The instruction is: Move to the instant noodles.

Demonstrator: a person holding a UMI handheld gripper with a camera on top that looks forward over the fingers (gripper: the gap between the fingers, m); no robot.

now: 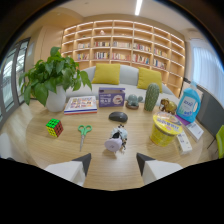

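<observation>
Wooden table (100, 150); glossy yellow noodle cup (166, 131).

Look for the instant noodles (165, 129): a round yellow cup with a flat lid that has pictures on it. It stands upright on the wooden table (100, 150), off to the right and a bit beyond your gripper (113, 164), not touching it. The gripper's two fingers are spread apart with nothing between them, and the cup is past the right finger.
</observation>
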